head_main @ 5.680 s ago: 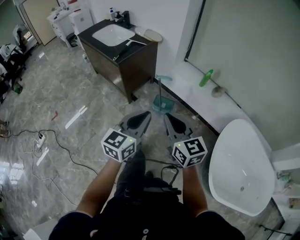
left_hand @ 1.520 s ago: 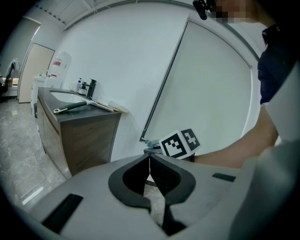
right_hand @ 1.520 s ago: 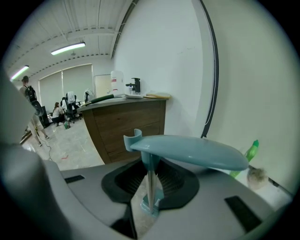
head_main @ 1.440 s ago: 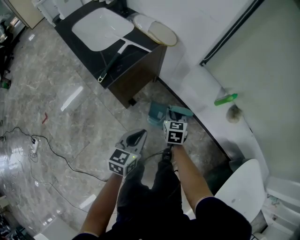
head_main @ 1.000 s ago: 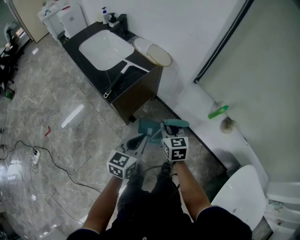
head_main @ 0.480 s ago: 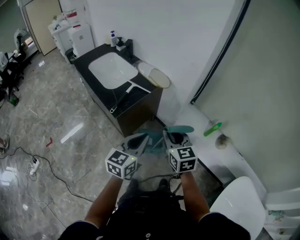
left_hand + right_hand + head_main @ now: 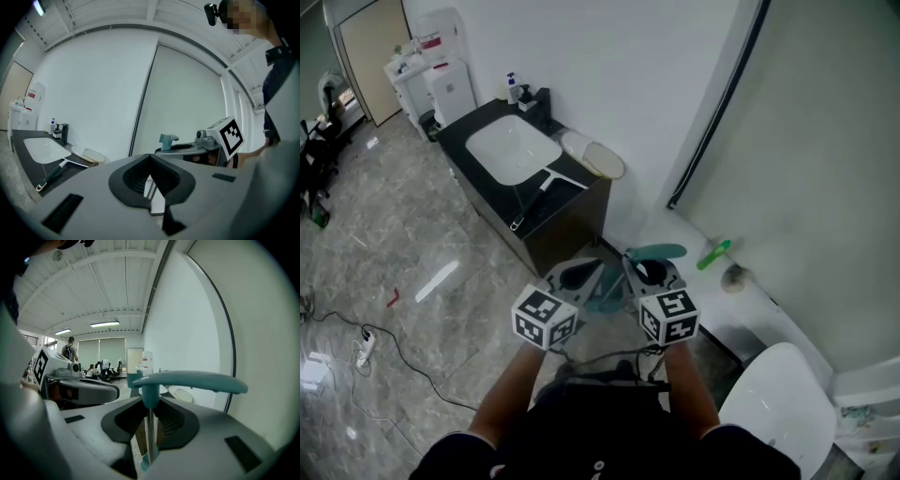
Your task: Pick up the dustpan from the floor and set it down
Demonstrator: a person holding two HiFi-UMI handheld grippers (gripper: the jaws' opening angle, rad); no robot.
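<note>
The teal dustpan has a thin upright rod and a flat crossbar handle [image 7: 656, 251]. My right gripper [image 7: 643, 270] is shut on the rod just under the crossbar [image 7: 187, 379], with both pads pressing the rod [image 7: 149, 427]. The pan [image 7: 605, 294] hangs below between the two grippers, mostly hidden by them. My left gripper [image 7: 579, 273] is beside it on the left, shut with nothing between its pads [image 7: 150, 157]. The left gripper view shows the crossbar [image 7: 167, 139] and the right gripper's marker cube [image 7: 229, 133] close by.
A dark vanity [image 7: 567, 211] with a white basin [image 7: 511, 150], a squeegee [image 7: 546, 183] and a round cream dish [image 7: 602, 159] stands ahead on the left. A green bottle [image 7: 712, 253] lies on a white ledge. A white tub [image 7: 778, 403] is at the right. Cables [image 7: 394, 356] run across the floor.
Both grippers have risen together, and the dustpan has come up off the floor in the right gripper. The head view has tilted up toward the wall.
</note>
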